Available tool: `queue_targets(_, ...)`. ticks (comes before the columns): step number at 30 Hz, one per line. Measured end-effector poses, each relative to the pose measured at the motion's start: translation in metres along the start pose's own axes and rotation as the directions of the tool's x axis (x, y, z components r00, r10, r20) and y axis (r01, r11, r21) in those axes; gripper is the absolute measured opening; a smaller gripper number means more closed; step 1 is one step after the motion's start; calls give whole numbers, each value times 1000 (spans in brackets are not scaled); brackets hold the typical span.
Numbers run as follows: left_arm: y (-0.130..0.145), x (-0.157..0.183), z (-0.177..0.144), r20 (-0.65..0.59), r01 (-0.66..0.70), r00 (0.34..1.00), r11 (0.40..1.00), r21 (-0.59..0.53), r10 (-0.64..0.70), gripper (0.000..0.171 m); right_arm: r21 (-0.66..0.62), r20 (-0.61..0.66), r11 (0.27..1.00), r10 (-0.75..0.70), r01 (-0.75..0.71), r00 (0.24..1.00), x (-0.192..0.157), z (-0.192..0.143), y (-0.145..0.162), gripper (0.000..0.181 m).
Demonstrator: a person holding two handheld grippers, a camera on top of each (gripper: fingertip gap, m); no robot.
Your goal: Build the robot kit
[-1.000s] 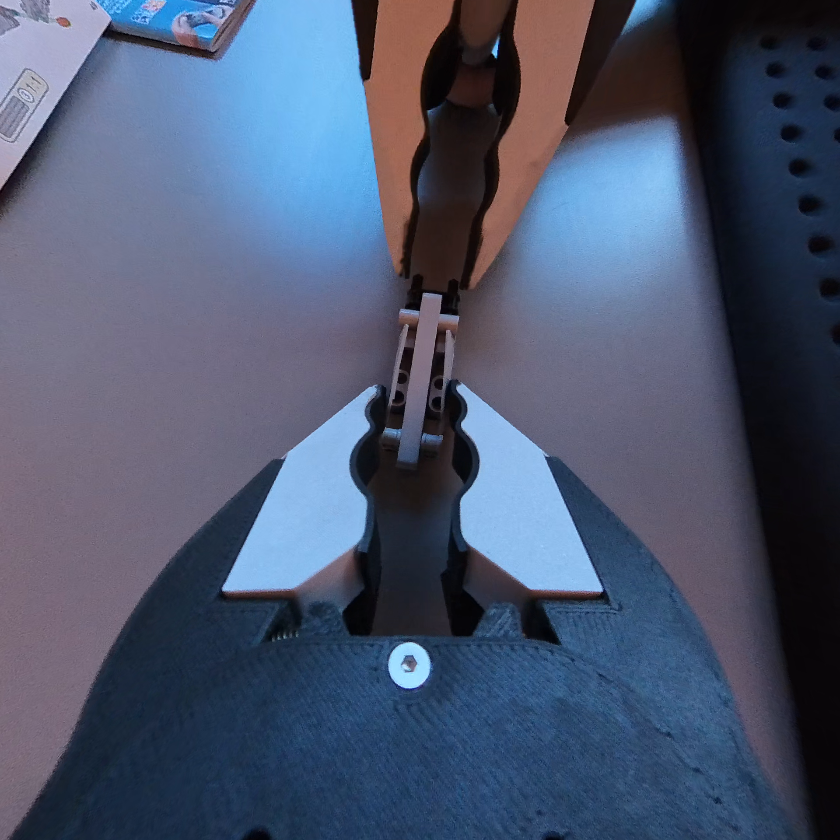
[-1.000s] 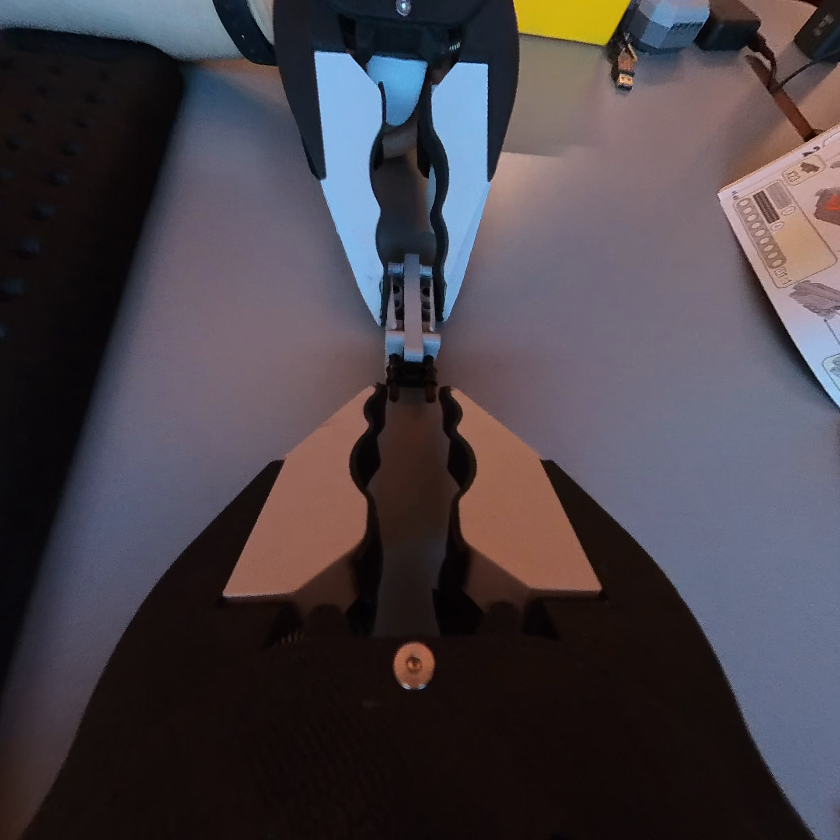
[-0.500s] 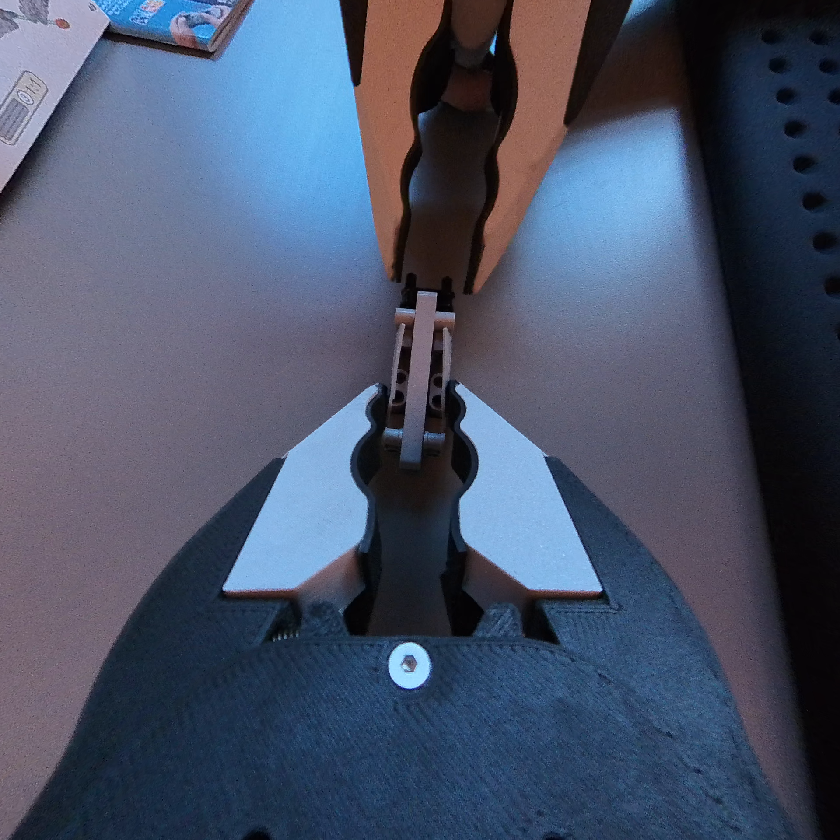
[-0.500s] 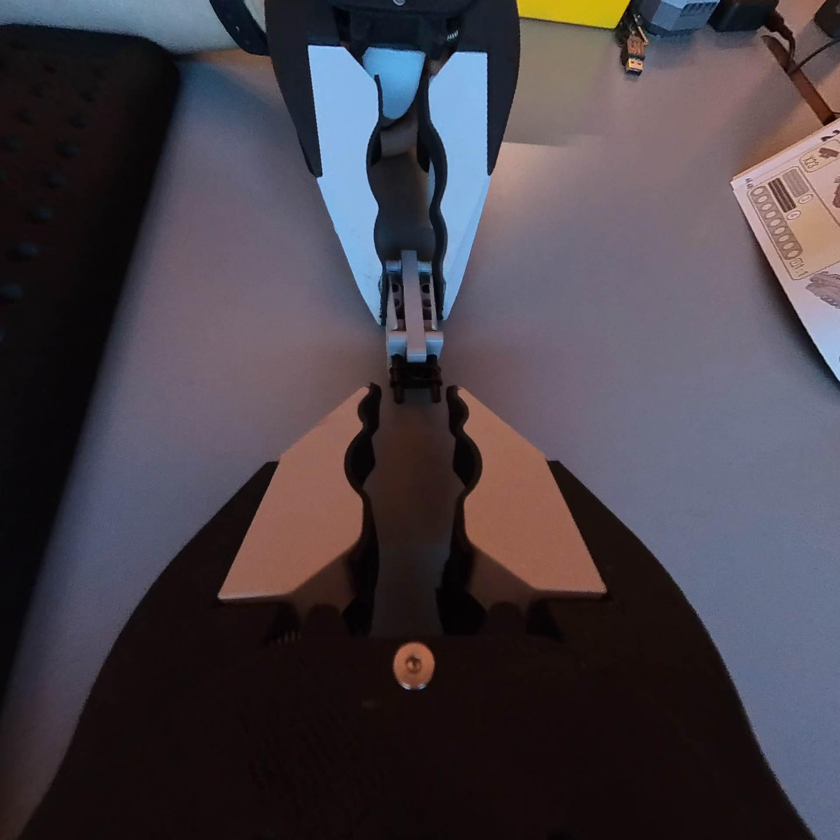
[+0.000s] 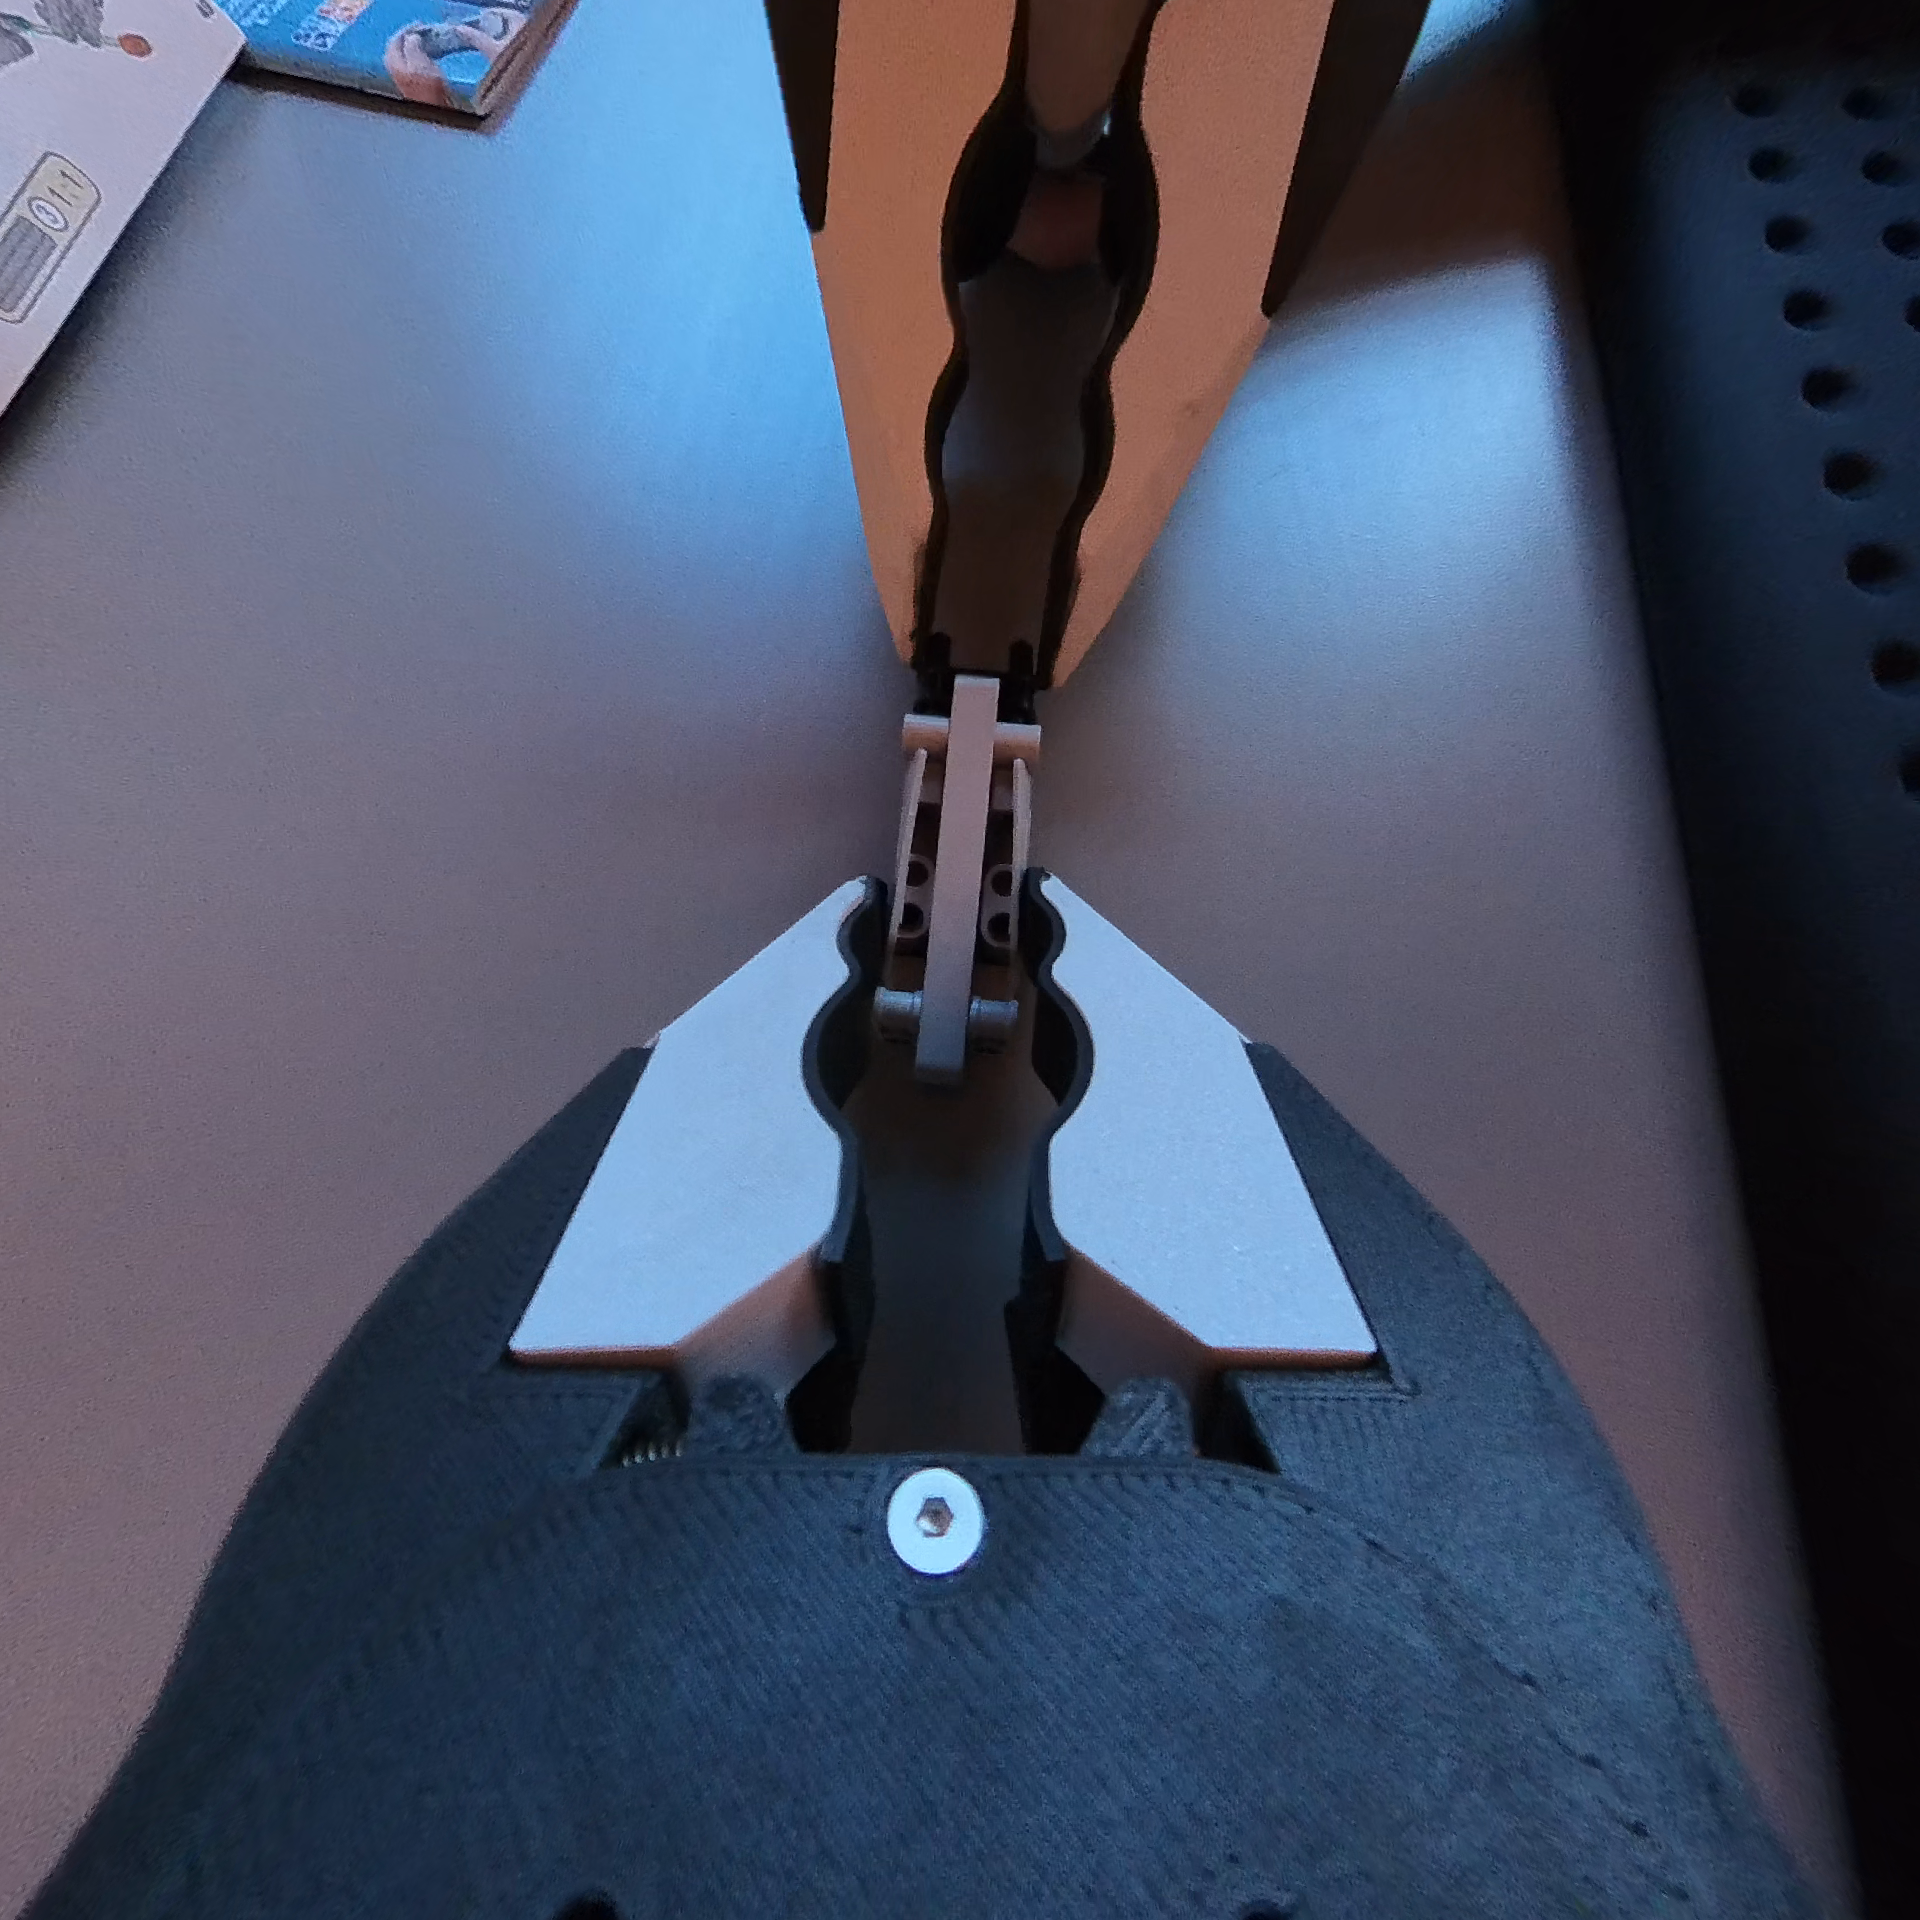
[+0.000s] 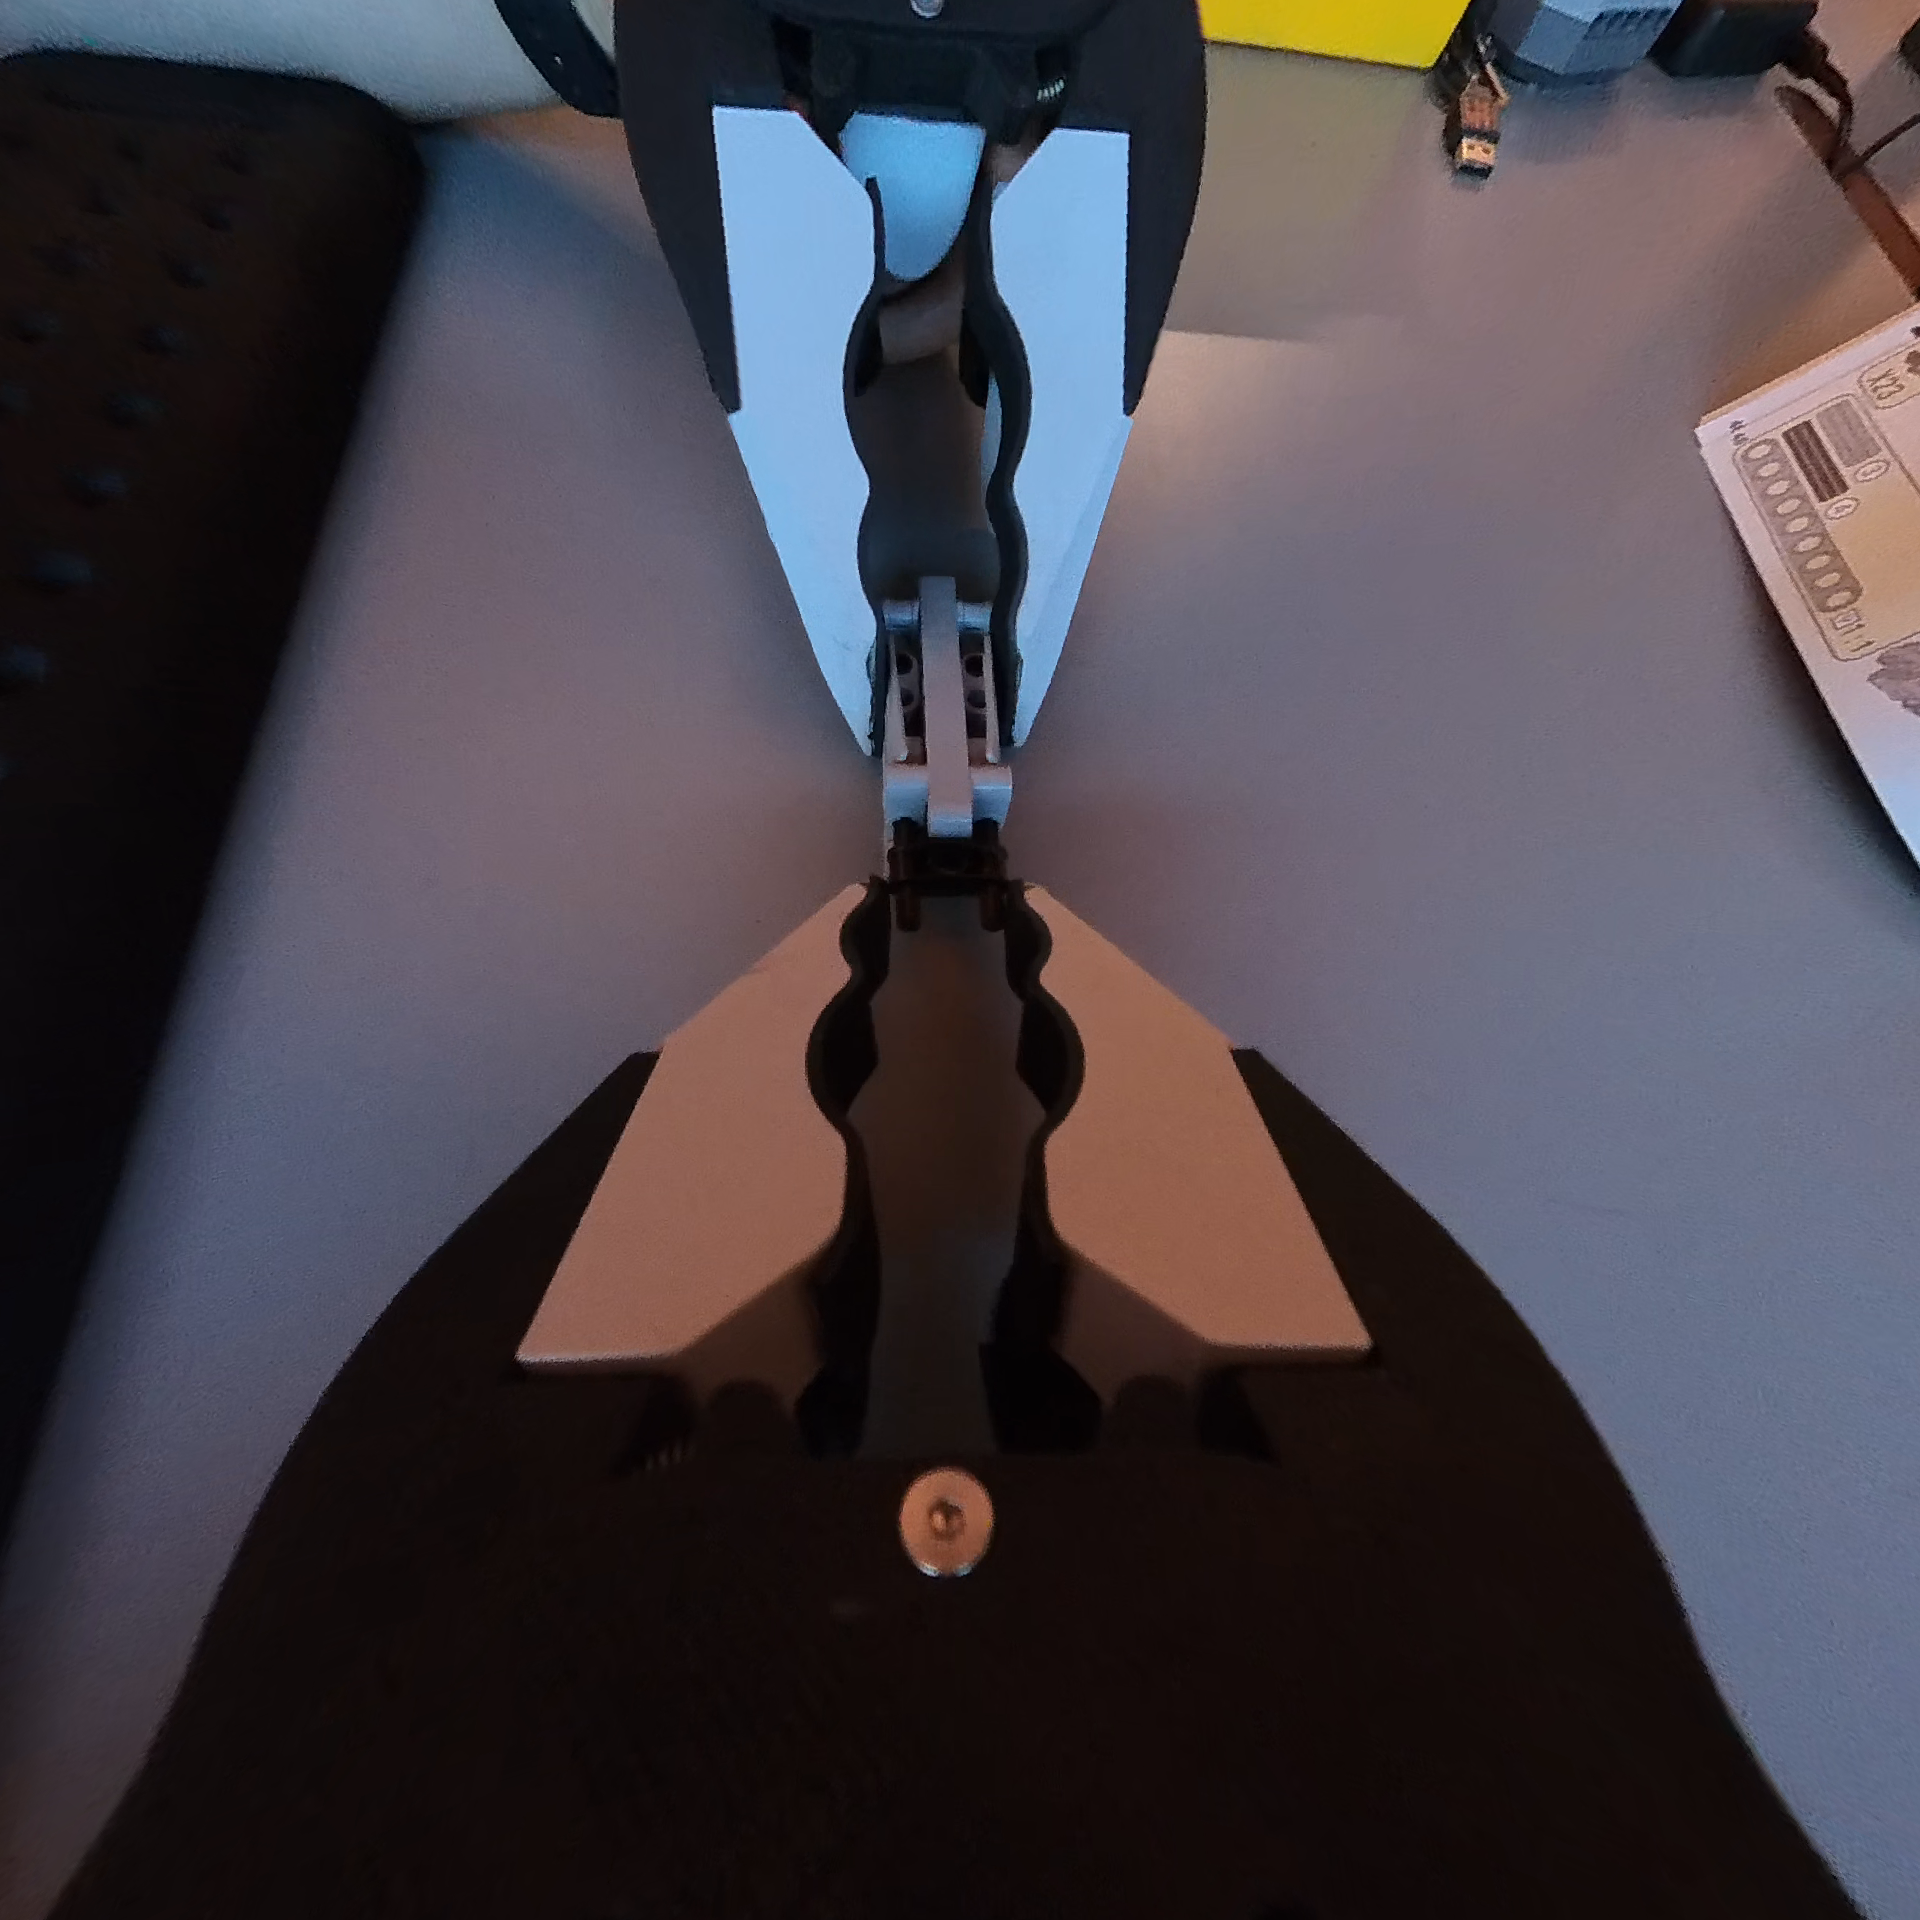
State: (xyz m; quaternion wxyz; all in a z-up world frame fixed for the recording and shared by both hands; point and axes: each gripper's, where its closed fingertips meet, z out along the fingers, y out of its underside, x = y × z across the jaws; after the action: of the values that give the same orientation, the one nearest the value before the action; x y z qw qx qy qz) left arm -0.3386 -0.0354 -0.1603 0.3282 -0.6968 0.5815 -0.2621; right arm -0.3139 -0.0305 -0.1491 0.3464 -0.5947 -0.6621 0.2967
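My left gripper (image 5: 954,883) is shut on a light grey brick assembly (image 5: 961,831) with pin holes, held just above the grey table (image 5: 416,727). My right gripper (image 5: 982,665) faces it tip to tip and is shut on a small black pin connector (image 5: 1023,665). In the right wrist view my right gripper (image 6: 951,891) holds the black connector (image 6: 951,862) at its very tips, against the near end of the grey assembly (image 6: 948,790). The left gripper (image 6: 948,743) clamps that assembly's far half.
A printed instruction sheet (image 5: 62,187) (image 6: 1829,582) lies at the table's side. A blue booklet (image 5: 416,42) lies beyond it. A black perforated surface (image 5: 1787,623) (image 6: 156,520) borders the table. A yellow object (image 6: 1330,26) and a cable plug (image 6: 1475,114) sit far back. Both grippers' tips are close together, under 4 cm apart.
The two grippers have drawn slightly closer together, bringing the black connector up to the end of the grey assembly. Both grips are unchanged.
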Motion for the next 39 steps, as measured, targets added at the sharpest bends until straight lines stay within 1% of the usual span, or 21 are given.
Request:
queue_targets(4, 0, 0, 0, -13, 12, 1000, 1000, 2, -12, 24, 2, 25, 999, 33, -33, 999, 0, 0, 0, 22)
queue_targets(9, 0, 1, 0, -5, 1, 1000, 1000, 0, -1, 24, -1, 11, 1000, 5, -5, 1000, 0, 0, 0, 22)
queue_targets(39, -2, 3, 2, 1, 22, 1000, 1000, -3, -22, 24, 1, -3, 1000, -24, 24, 1000, -2, 1, -1, 20)
